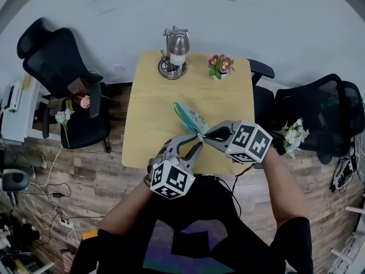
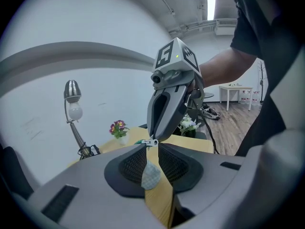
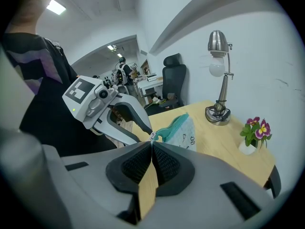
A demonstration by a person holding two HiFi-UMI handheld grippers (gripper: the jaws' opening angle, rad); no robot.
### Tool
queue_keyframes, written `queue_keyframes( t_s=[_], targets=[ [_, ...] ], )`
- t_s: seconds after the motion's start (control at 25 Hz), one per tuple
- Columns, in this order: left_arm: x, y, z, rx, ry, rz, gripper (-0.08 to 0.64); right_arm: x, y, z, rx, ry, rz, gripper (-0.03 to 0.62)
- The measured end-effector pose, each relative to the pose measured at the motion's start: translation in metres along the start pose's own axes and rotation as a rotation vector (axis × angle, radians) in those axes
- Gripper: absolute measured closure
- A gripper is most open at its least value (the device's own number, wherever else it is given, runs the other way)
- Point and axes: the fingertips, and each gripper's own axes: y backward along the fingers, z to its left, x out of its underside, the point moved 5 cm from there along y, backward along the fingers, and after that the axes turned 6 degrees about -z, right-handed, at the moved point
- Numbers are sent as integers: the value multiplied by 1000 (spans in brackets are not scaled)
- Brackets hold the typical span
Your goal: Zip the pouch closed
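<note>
Head view, from the left: a black office chair point(image 1: 60, 61) stands off the table's left side, with a sprig of white flowers point(image 1: 61, 117) beside it and cables point(image 1: 40, 204) on the wood floor. On the light wooden table point(image 1: 148, 124), a metal desk lamp point(image 1: 174, 53) and a small pot of pink flowers point(image 1: 219, 65) sit at the far edge, well apart from the work. The pouch point(image 1: 190, 117), teal-edged with a pale print, is over the table's near half, held at its near end by both tools. The left gripper point(image 1: 197, 139) is clenched on the pouch's fabric, which shows between its pads in the left gripper view. The right gripper point(image 1: 207, 135), tip to tip with it, is clamped on the metal zip pull point(image 3: 153, 136). Further right stand more black chairs point(image 1: 325, 116) and a bunch of white flowers point(image 1: 293, 133)
</note>
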Motion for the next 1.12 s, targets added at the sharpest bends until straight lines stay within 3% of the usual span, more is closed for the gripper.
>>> queue_keyframes(
  t_s=[0.72, 1.12],
  targets=[
    [0, 10, -2, -18, 79, -41, 512, 0, 0, 2, -5, 7, -7, 568],
    [-1, 24, 2, -89, 101, -58, 509, -7, -6, 10, -22, 33, 3, 568]
  ],
)
